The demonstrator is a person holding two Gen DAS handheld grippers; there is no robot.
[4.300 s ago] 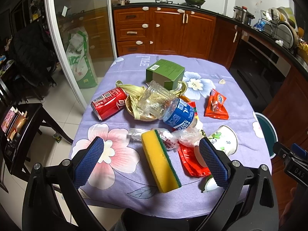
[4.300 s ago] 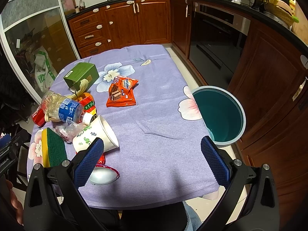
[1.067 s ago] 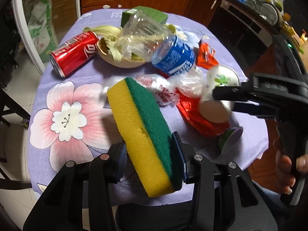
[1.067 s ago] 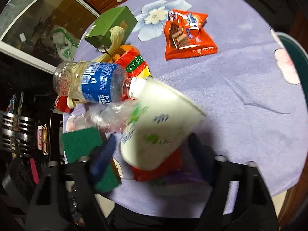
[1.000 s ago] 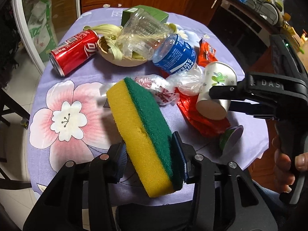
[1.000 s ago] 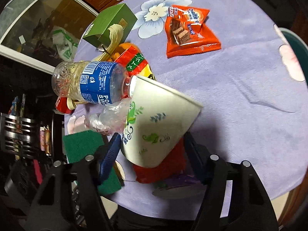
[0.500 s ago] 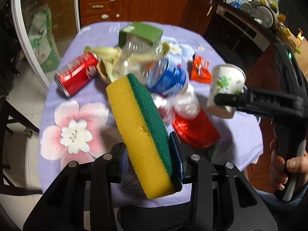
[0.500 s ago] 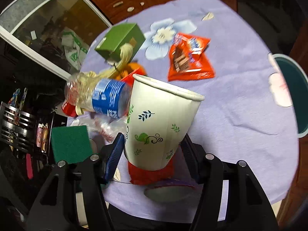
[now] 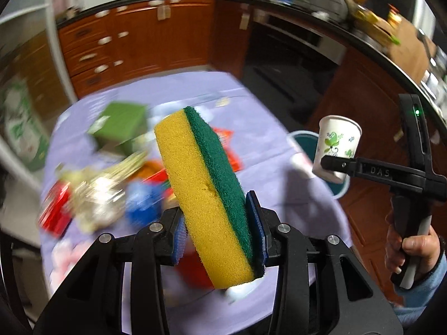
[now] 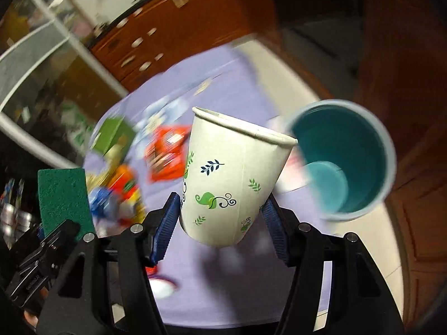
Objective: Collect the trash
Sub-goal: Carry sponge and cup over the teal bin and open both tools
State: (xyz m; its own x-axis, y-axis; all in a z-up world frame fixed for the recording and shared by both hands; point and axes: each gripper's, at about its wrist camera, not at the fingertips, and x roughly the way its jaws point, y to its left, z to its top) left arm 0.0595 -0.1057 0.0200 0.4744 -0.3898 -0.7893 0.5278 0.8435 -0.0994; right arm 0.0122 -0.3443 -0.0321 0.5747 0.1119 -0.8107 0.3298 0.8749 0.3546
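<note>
My left gripper [image 9: 219, 230] is shut on a yellow and green sponge [image 9: 204, 189], held upright above the table. My right gripper [image 10: 223, 223] is shut on a white paper cup with green leaf prints [image 10: 234, 178], lifted above the table's right edge. The cup also shows in the left wrist view [image 9: 335, 150], and the sponge in the right wrist view [image 10: 62, 198]. A teal trash bin [image 10: 360, 153] stands on the floor right of the table, just beyond the cup. It shows partly behind the cup in the left wrist view [image 9: 304, 142].
On the purple flowered tablecloth [image 9: 268, 150] lie a green box [image 9: 120, 125], a red can [image 9: 56, 209], a crushed bottle with a blue label [image 9: 139, 203] and an orange snack packet [image 10: 164, 150], all blurred. Wooden kitchen cabinets [image 9: 156, 36] stand behind.
Both grippers have lifted higher and swung right towards the teal bin, the left with the sponge, the right with the cup. The background is motion-blurred.
</note>
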